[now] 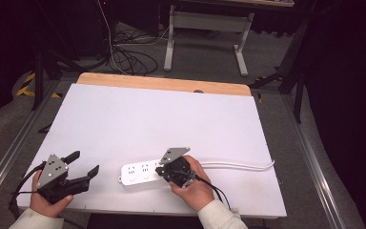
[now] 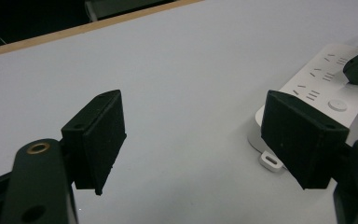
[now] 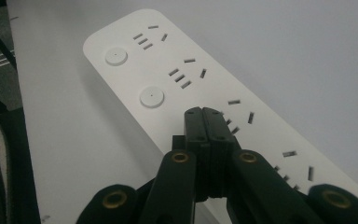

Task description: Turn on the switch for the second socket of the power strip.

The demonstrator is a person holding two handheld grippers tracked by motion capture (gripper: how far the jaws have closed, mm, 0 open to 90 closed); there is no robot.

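1. We see the white power strip (image 1: 140, 173) lying near the bench's (image 1: 162, 119) front edge, with wide bare board behind it.
2. Our left gripper (image 1: 83, 164) sits at the front left corner, jaws spread wide, holding nothing.
3. Our right gripper (image 3: 203, 114) has its jaws pressed together, tips on the strip's top.
4. The right gripper view reveals round buttons (image 3: 152, 97) beside the sockets.

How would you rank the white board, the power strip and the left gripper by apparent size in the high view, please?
1. White board, by far.
2. Left gripper and power strip look alike; part of the strip lies under the right gripper.
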